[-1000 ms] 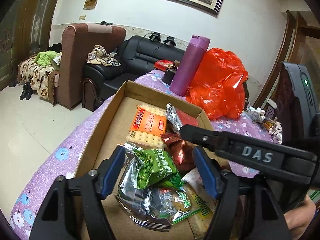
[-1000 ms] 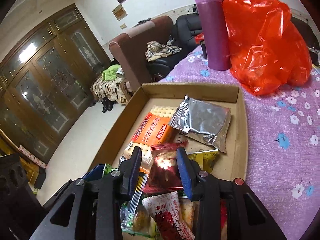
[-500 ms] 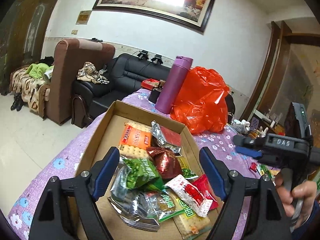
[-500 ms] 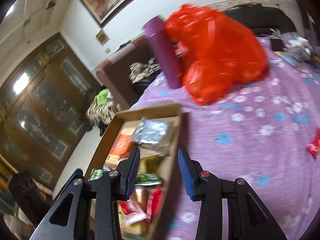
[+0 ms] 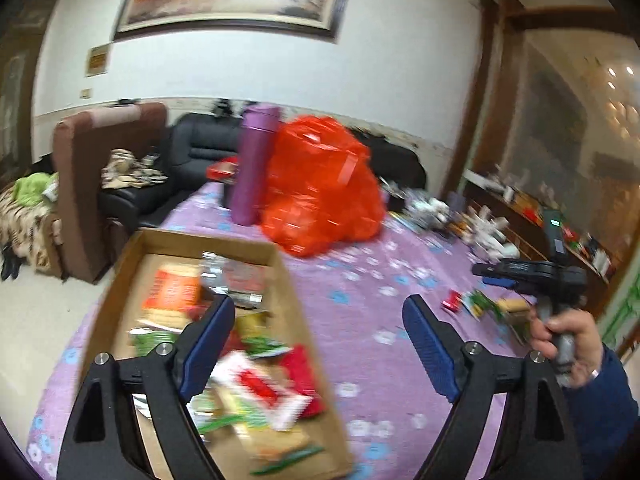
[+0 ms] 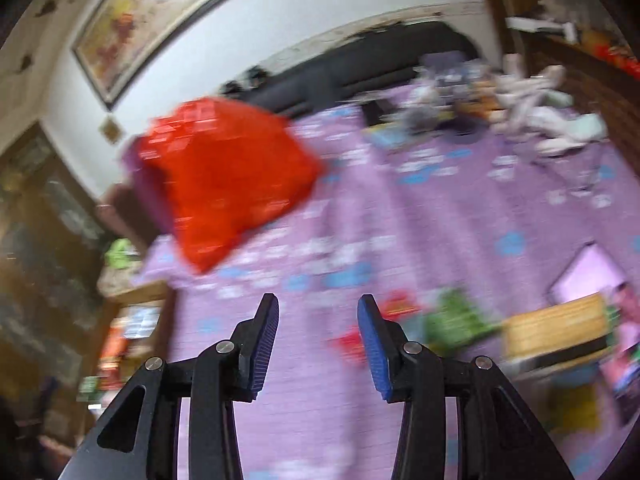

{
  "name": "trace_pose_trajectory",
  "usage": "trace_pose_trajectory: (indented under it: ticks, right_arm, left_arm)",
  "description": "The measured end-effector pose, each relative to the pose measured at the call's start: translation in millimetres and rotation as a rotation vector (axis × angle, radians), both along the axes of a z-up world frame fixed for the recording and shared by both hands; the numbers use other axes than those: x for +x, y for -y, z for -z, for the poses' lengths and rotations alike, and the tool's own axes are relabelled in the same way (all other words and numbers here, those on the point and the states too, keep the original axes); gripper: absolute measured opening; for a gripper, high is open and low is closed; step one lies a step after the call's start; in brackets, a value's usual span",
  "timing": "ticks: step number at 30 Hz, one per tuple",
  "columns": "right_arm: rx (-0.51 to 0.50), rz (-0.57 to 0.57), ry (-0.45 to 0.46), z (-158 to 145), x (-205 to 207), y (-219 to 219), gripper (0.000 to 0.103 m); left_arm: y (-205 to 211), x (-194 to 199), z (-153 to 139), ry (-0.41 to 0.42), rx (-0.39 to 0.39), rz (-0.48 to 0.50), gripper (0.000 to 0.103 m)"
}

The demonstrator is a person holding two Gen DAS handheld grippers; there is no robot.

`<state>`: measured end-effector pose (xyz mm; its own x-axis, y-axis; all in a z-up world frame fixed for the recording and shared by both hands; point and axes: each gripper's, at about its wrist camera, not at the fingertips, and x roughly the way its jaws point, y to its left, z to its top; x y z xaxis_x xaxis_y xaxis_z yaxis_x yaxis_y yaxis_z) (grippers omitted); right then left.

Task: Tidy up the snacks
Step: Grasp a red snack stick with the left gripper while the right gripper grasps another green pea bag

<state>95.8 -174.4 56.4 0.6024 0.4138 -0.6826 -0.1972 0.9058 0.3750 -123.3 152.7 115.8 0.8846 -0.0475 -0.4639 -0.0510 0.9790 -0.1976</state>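
With the right gripper (image 6: 318, 340) empty and its fingers partly spread, lower it squarely over the loose snacks (image 6: 452, 320) on the counter (image 6: 400, 208), right of the box (image 5: 296, 300), while the empty left gripper (image 5: 318, 344) opens.

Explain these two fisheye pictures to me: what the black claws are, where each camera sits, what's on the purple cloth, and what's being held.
No robot here: a person carries a hand-held claw in each hand, with a camera on each looking along its two blue-padded fingers. The left view shows the left claw over a box of snack packets; its jaws are opening, with nothing between them. Farther right, a hand holds the right claw. The right view shows that claw up close, open and empty, aimed at the cloth near loose snacks. A red bag and a purple bottle also stand on the cloth. Both pictures are blurred.
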Motion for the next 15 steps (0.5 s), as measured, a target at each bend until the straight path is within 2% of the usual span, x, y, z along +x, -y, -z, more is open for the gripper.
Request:
trace_pose_trajectory:
  ticks: [2,6,7,15]
  right_arm:
    - [-0.026,0.040,-0.035,13.0,12.7,19.9,0.044]
    - [0.003,0.025,-0.096,36.8,26.8,38.1,0.046]
    - [-0.018,-0.003,-0.091,38.3,26.6,35.6,0.051]
    - [-0.244,-0.115,-0.047,43.9,19.1,1.8,0.051]
  left_arm:
    - [20.0,12.6,3.2,-0.034,0.007,0.043,0.085]
    - [56.1,43.3,10.0,-0.119,-0.001,0.128,0.085]
    - [61.9,49.2,10.8,-0.132,-0.005,0.143,0.085]
    - [105.5,113.2,18.4,-0.255,-0.068,0.210,0.085]
